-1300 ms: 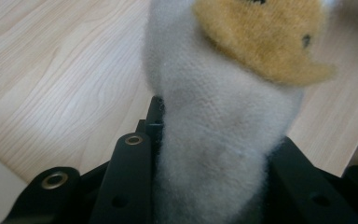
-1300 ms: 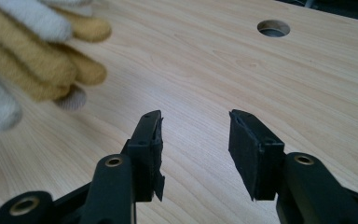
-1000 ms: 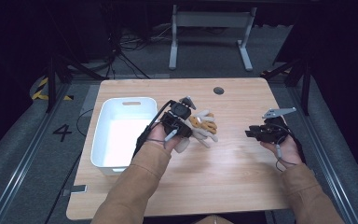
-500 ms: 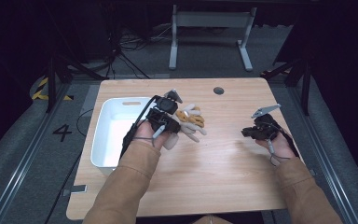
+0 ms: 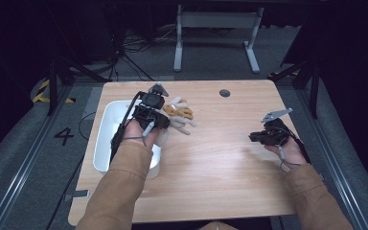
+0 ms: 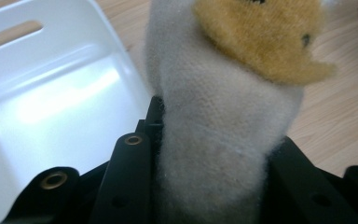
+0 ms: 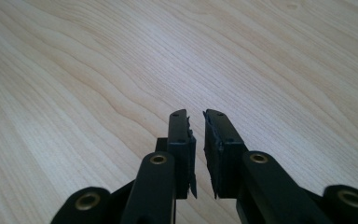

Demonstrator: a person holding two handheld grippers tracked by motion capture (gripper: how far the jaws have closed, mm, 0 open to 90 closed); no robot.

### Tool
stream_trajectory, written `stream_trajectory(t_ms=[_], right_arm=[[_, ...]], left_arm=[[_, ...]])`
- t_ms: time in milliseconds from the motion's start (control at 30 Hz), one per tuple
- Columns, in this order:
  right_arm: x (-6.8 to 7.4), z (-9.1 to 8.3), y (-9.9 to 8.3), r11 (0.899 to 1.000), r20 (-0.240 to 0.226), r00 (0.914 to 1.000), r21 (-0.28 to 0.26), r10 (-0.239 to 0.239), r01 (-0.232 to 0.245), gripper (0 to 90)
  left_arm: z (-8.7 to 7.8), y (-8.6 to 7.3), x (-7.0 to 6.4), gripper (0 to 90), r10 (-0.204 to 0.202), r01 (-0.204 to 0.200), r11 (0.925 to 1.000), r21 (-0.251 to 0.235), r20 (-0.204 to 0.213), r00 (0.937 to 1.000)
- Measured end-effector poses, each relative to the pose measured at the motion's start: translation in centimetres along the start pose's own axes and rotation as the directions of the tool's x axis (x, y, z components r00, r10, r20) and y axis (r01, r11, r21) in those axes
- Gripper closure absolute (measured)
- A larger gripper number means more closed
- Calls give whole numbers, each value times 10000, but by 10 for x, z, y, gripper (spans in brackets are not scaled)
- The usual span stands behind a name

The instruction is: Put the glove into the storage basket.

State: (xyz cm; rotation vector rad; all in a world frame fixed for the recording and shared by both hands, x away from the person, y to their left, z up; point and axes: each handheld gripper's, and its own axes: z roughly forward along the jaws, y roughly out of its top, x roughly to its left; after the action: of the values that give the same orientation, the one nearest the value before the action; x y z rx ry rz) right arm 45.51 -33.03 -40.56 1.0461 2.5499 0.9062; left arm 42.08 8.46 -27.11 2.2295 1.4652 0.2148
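Observation:
A fuzzy cream and tan plush toy (image 5: 178, 113) hangs at the right rim of the white bin (image 5: 104, 143). My left gripper (image 5: 157, 106) is shut on its cream body. In the left gripper view the toy (image 6: 223, 93) is squeezed between the black jaws of the left gripper (image 6: 219, 140), with the bin (image 6: 51, 107) to the left below it. My right gripper (image 5: 256, 137) rests low over the bare table at the right. In its own view the right gripper (image 7: 196, 116) has its jaws almost together, with nothing between them.
The wooden table (image 5: 220, 182) has a small round grommet (image 5: 224, 92) near its far edge. A table frame (image 5: 215, 28) and cables stand on the dark floor behind. Both sleeved forearms come in from the bottom.
My left gripper has carried the plush toy left and a little farther, to the bin's right rim. The right gripper has edged slightly left.

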Motion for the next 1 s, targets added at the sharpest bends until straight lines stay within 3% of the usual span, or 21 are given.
stream_trajectory(t_ms=[300, 400, 567, 667, 700, 733, 767, 833, 867, 1000], right_arm=[[2, 0, -5, 10000, -151, 9999, 29, -47, 47, 799], [4, -6, -6, 9999, -191, 9998, -101, -68, 66, 799], [4, -9, -5, 9997, -195, 9998, -233, -79, 74, 801], [4, -7, -6, 9998, -234, 9997, -156, -118, 115, 800], [4, -7, -6, 9999, -209, 9998, -143, -70, 67, 799], [4, -7, -6, 9999, -209, 9998, -143, -70, 67, 799], [3, -7, -7, 9999, -213, 9998, -162, -63, 59, 794], [2, -8, -7, 9998, -221, 9997, -166, -54, 50, 794], [0, -10, -8, 9997, -232, 9997, -227, -1, -4, 795], [-3, -13, -8, 9992, -267, 9996, -392, 115, -126, 796]], left_arm=[[-7, -1, 13, 689, -793, 791, 9968, -52, -319, 9963], [-9, -2, 19, 689, -1352, 1351, 9908, -48, -486, 9896], [-8, -3, 23, 689, -1728, 1733, 9849, 13, -700, 9825], [-8, -4, 31, 689, -2265, 2263, 9740, -93, -429, 9731], [-8, -4, 31, 689, -2265, 2263, 9740, -93, -429, 9731], [-8, -4, 34, 689, -2493, 2490, 9684, -132, -329, 9679], [-10, -5, 40, 689, -2958, 2949, 9551, -286, -327, 9547], [-11, -6, 42, 689, -3053, 3043, 9521, -298, -329, 9517], [-13, -7, 46, 689, -3281, 3264, 9443, -423, -390, 9439], [-13, -9, 49, 688, -3368, 3345, 9411, -502, -486, 9403]])
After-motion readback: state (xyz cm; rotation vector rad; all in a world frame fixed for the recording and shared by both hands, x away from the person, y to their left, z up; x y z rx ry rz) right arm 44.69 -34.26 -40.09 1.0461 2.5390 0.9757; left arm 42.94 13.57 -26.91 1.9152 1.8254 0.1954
